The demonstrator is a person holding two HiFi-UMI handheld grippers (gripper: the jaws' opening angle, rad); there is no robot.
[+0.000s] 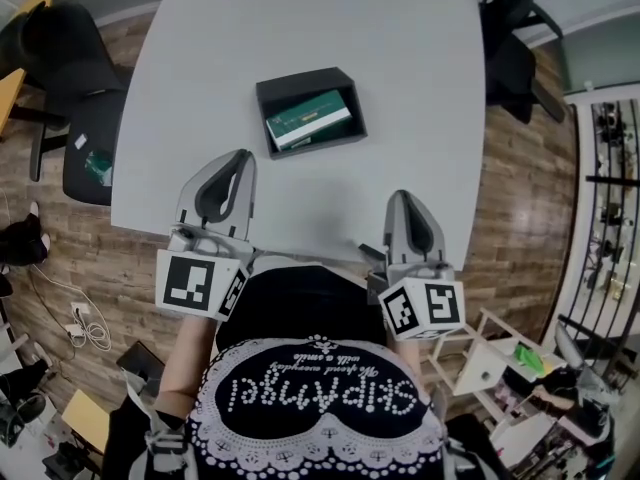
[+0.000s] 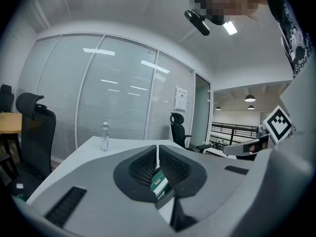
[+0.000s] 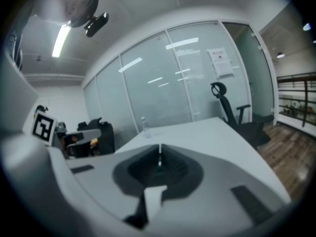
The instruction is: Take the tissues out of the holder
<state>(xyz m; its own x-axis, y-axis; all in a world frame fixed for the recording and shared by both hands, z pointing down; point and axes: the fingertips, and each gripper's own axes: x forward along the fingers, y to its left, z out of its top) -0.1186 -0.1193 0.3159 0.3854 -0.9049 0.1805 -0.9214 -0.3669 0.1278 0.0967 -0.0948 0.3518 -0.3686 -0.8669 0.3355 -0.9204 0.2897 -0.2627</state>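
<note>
Tissues [image 1: 308, 118] lie crosswise in the holder [image 1: 300, 77] ahead — my left gripper [image 1: 239, 158] nearer it than my right gripper [image 1: 400, 199], both closed, empty.

On the shirt [image 1: 318, 398], "skipAngel" is read upside down; the script line beside it cannot be read. Print on the tissue pack [image 1: 308, 118] and the wall notice [image 2: 181, 98] is too small.
</note>
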